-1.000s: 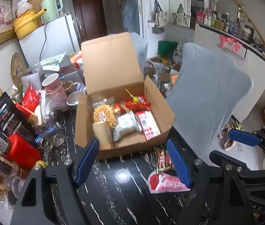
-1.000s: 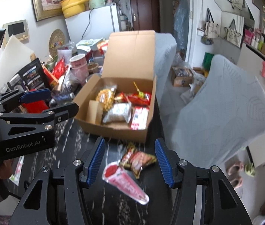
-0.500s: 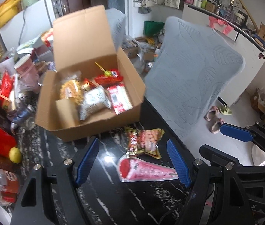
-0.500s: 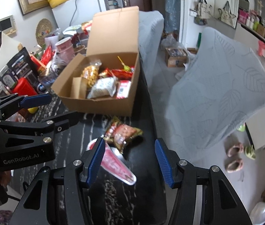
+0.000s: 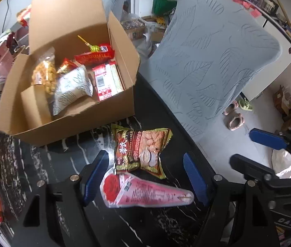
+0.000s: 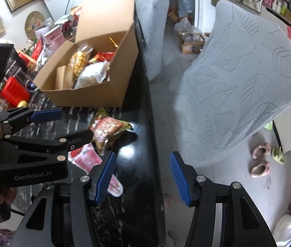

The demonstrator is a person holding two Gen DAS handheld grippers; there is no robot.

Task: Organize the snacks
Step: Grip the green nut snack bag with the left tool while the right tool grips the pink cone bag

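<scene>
Right, my left gripper [image 5: 145, 177] gapes wide and empty, straddling the pink cone packet [image 5: 145, 193] on the black table [image 5: 42, 164]. I want to drop squarely, pinching its fat end. Touching it beyond lies the red-and-yellow snack bag [image 5: 141, 150], then the cardboard box [image 5: 73, 94]. My right gripper [image 6: 143, 175] waits open, holding nothing.

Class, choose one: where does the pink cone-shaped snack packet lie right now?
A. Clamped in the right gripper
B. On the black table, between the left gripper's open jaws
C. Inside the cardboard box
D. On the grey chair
B: the pink cone packet lies flat on the black table, outside the cardboard box, with the left gripper open around it and not gripping.
</scene>
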